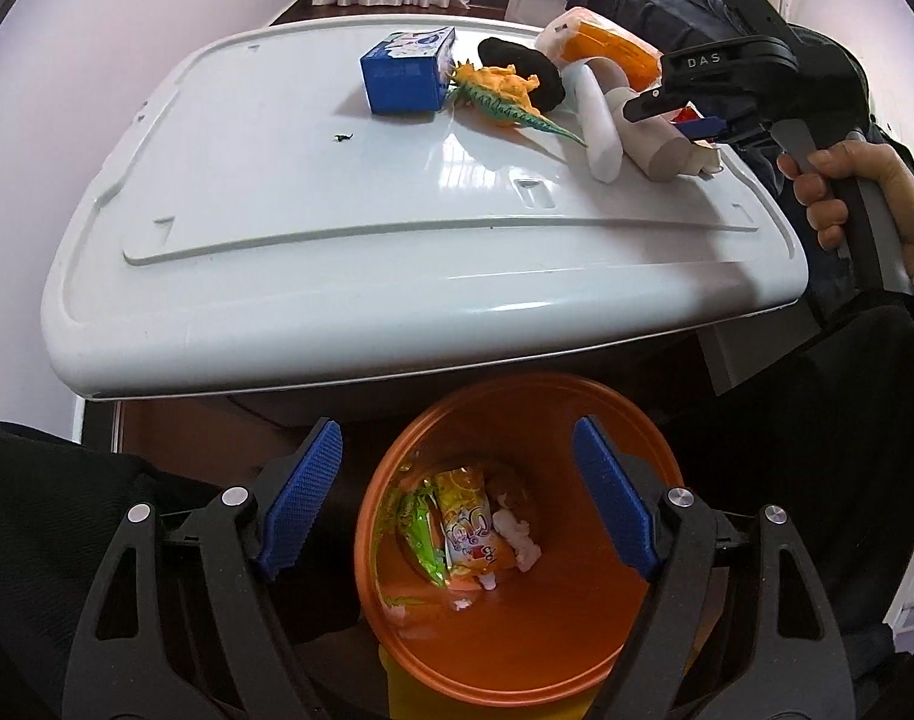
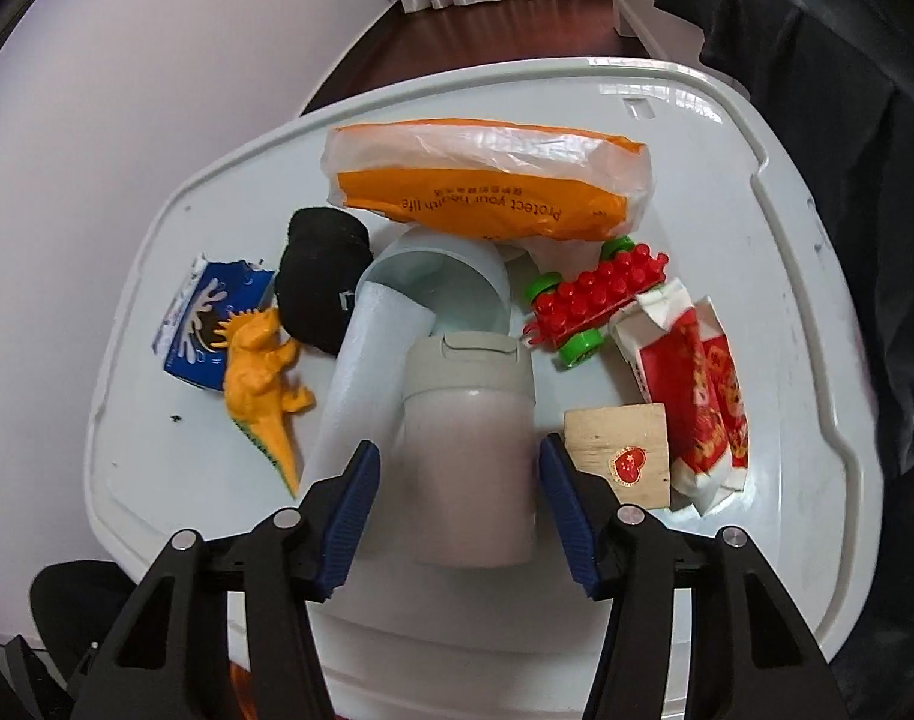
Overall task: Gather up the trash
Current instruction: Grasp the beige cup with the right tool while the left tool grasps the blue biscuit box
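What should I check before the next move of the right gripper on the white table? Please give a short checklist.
1. Left gripper empty, open: ok.
2. Orange bin has room for more: ok.
3. Right gripper open: ok.
4. Right gripper holds nothing: ok.
5. Thing between its fingers is trash: not ok, it looks like a lidded cup.
6. Red packet free to grasp: ok, nothing lies on it.

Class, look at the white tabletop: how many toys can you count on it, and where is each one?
2. The orange dinosaur lies at the left beside the blue carton; the red block car sits right of centre, below the orange bag. Others may be hidden.
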